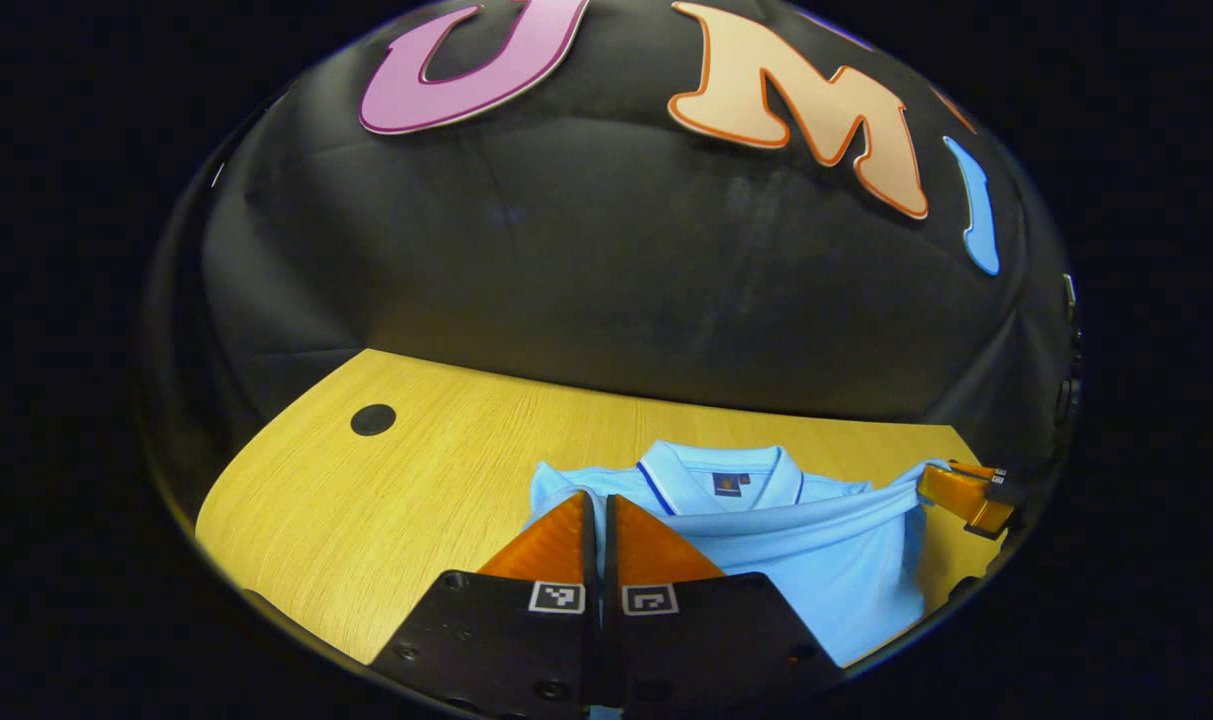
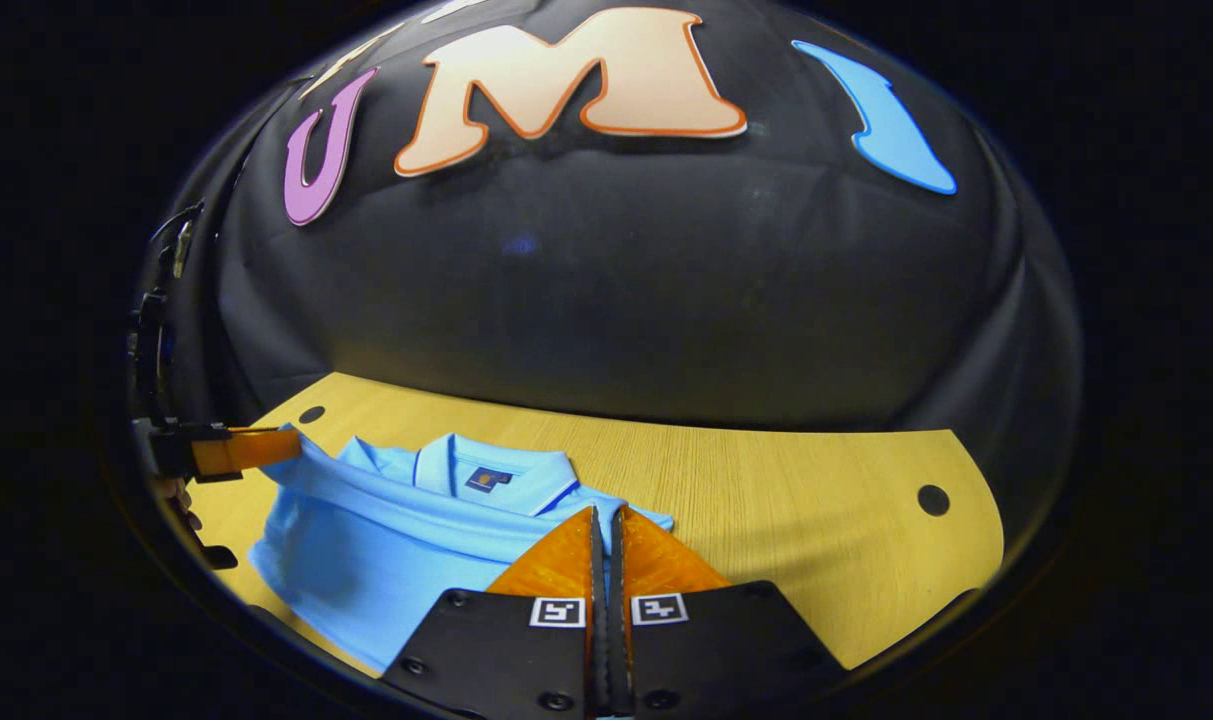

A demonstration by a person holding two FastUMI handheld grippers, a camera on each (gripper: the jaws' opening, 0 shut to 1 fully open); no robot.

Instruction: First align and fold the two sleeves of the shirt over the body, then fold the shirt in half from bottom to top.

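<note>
This is a recording booth rather than a home: a black cloth wall (image 1: 606,280) hangs right behind a light wooden desk (image 2: 766,480) with round cable holes (image 2: 932,499), lit from above, with darkness all round.

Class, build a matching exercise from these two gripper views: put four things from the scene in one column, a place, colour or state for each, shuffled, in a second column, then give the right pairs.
Things
1. shirt
2. table
3. round hole
4. left gripper

Descriptions
A. yellow wood grain
B. jaws closed on cloth
C. light blue, collar towards the wall
D. dark, in the tabletop near the far edge

Pairs: 1-C, 2-A, 3-D, 4-B
</note>
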